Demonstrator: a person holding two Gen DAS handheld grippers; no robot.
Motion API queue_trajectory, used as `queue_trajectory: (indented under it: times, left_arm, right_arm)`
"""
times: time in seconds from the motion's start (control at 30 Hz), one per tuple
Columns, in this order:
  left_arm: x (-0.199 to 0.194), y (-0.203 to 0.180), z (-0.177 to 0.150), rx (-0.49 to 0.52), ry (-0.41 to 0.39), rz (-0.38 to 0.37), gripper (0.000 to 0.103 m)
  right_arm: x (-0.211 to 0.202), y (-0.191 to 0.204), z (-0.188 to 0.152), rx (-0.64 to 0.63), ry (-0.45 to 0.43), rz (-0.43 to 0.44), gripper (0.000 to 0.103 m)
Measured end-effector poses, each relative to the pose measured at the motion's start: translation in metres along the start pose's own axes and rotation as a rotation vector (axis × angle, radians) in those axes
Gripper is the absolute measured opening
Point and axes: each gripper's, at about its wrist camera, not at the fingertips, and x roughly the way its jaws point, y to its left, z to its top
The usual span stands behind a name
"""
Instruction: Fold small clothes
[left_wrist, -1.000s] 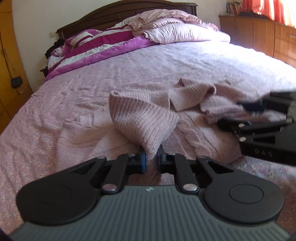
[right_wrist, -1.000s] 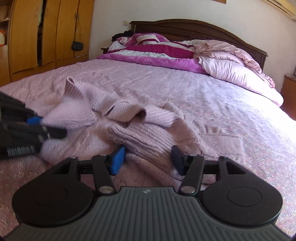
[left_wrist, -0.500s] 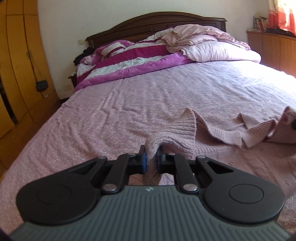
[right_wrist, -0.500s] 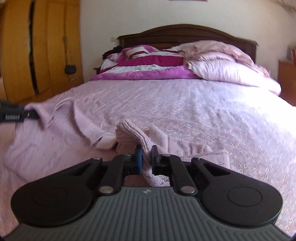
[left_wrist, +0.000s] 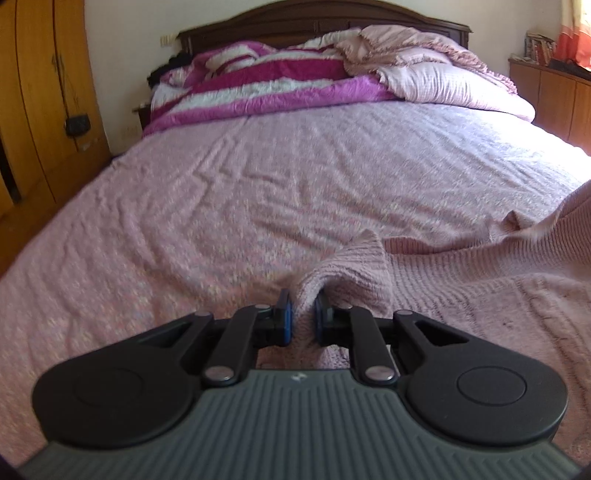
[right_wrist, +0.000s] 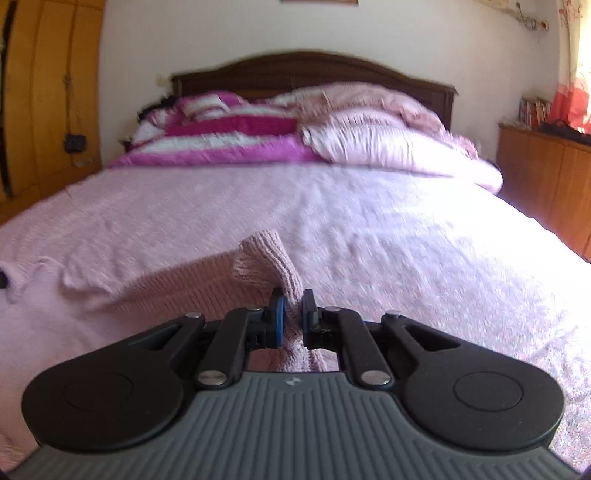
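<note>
Knitwear (left_wrist: 461, 273), pink and ribbed, lies spread on the bed (left_wrist: 295, 177), soft and limp, likely to sag and stretch wherever it is unsupported. Left gripper (left_wrist: 302, 317) is clenched on one bunched corner, right gripper (right_wrist: 291, 314) on another; corners look best to hold.

A pale pink ribbed knit garment (left_wrist: 480, 280) lies spread across the near end of the bed, stretching toward three o'clock in the left wrist view; two bunched corners (right_wrist: 266, 258) are lifted, the knit pulled taut between them.
</note>
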Motion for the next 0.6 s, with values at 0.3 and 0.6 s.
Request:
queue_trajectory:
  times: [0.3, 0.6]
  left_arm:
    - [0.016, 0.027, -0.003, -0.135, -0.001, 0.084, 0.049]
    - [-0.017, 0.034, 0.003, -0.152, -0.042, 0.08, 0.058]
  right_arm:
    - [0.073, -0.011, -0.03, 0.029, 0.141, -0.049, 0.012]
    - [0.044, -0.015, -0.014, 0.04, 0.098, -0.047, 0.033]
